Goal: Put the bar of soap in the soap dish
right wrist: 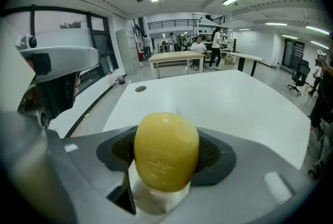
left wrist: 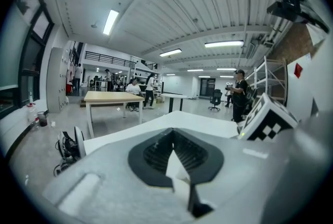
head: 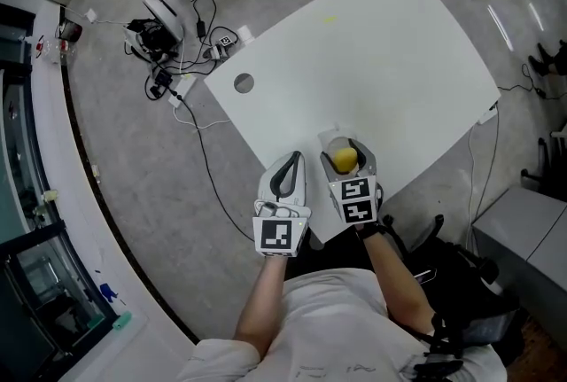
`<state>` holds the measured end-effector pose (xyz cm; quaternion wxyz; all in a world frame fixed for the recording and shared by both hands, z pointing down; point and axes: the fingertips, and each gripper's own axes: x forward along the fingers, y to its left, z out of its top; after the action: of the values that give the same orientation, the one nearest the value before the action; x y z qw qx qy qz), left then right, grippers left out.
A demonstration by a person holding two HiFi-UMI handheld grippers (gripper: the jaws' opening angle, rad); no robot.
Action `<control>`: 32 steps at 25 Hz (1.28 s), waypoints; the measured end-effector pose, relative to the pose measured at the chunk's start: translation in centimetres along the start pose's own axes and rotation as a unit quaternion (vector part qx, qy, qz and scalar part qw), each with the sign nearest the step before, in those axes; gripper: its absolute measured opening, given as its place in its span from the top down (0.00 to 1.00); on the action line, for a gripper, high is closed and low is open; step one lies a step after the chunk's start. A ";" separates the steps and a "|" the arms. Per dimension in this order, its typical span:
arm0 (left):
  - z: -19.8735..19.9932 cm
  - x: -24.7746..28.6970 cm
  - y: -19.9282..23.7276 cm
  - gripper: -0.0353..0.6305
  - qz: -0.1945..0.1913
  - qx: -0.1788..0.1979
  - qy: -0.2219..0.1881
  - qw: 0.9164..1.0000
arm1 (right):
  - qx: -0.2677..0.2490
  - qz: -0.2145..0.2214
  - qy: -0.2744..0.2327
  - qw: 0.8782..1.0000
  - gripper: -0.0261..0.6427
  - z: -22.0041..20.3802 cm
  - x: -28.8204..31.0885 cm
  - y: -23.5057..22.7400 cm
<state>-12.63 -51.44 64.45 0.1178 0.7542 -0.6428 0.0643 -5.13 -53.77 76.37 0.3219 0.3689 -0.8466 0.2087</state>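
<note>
Right claw (right wrist: pixel 166 153) pinching smooth, rounded yellow soap bar (right wrist: pixel 166 146), left claw (left wrist: pixel 174 137) pressed together

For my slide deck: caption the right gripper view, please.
Right tool shut on a yellow bar of soap, white table ahead.

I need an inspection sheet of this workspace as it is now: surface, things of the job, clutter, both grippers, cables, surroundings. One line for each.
surface: white table with a round cable hole.
job's things: yellow bar of soap, held over the table's near edge; soap dish not clearly seen, a pale shape under the soap may be it.
clutter: nothing seen.
grippers: right gripper shut on the soap; left gripper shut, empty, beside it.
cables: tangle on the floor; one cable at the table's right corner.
surroundings: grey floor; wooden table with people far behind.
</note>
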 end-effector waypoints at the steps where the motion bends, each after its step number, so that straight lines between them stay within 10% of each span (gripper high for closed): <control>1: -0.1 0.0 -0.1 0.94 -0.001 -0.004 0.009 1.000 | 0.002 0.001 -0.002 1.000 0.53 0.0 0.1 0.0; 14: 1.6 -0.7 0.5 0.94 -0.009 0.006 -0.019 1.000 | -0.003 -0.021 -0.078 0.997 0.60 4.7 -2.3 -0.1; 20: 4.8 -1.9 1.2 0.94 -0.026 0.016 -0.058 0.998 | -0.014 -0.049 -0.157 0.986 0.95 8.7 -6.1 0.4; 32: 10.3 -7.6 1.1 0.94 -0.086 0.031 -0.120 0.989 | -0.051 -0.072 -0.264 0.960 0.95 12.8 -16.4 8.0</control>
<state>-15.56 -47.05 52.79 0.0211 0.8120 -0.5830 -0.0172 -7.72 -48.18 54.94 0.1194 0.4543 -0.8821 0.0362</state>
